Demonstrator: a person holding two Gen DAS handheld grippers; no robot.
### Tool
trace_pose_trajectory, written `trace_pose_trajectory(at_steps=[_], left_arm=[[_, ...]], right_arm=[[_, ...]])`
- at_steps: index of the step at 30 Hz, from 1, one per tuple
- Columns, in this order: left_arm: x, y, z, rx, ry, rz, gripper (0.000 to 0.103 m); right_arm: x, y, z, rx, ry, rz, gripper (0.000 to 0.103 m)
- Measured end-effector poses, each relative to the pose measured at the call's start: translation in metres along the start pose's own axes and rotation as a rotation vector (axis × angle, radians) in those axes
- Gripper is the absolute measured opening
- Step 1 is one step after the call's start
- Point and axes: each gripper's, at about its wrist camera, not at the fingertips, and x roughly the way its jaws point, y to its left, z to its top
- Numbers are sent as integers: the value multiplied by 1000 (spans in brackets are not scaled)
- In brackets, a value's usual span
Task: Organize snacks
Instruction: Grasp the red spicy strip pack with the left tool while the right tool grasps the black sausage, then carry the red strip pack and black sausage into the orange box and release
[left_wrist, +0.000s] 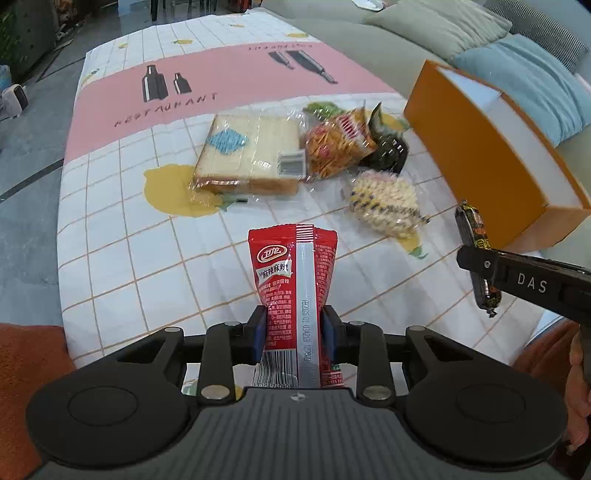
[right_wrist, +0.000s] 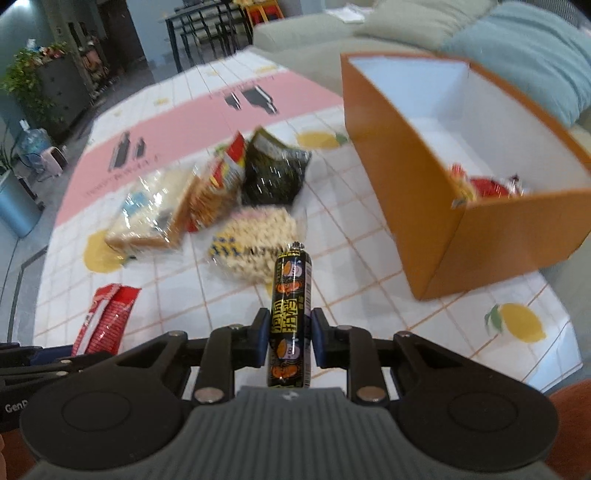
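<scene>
Above the near edge of the tablecloth-covered table (left_wrist: 110, 236): left gripper (left_wrist: 293, 330) clamped on a red spicy-snack packet (left_wrist: 291, 280), held upright. To its right, right gripper (right_wrist: 288, 338) clamped on a black-and-yellow sausage stick (right_wrist: 290, 314), also upright, raised off the cloth. Toward the table's right edge, an open orange box (right_wrist: 480, 229) with white inside walls, a few red wrappers (right_wrist: 480, 186) at its bottom. At mid-table, clustered and touching: wrapped sliced bread (left_wrist: 251, 155), an orange-red snack bag (left_wrist: 332, 147), a dark green packet (left_wrist: 384, 147), a clear bag of puffed pieces (left_wrist: 384, 201) nearest the sausage. Beyond the far right edge, a sofa (left_wrist: 369, 40) with green and blue cushions (left_wrist: 524, 77).
</scene>
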Motion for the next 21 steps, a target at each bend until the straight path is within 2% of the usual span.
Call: trace_pose_trajectory(at_steps=[4,8,16,21], left_arm=[[-20,-15,19,19,-33,-24,34],[-37,-35,48,37,-67,-67,34],[-50,-100,104,122,-105,-175,34],[-39,-146,136,185,-112,-200,34]], right_arm=[[-26,-3,14,9,-52,65,21],[-52,-12,36,-26,-109,71,21],[-83,-69,87,-15,-198,17,21],[-82,-111,114,-3,-203,-55,21]])
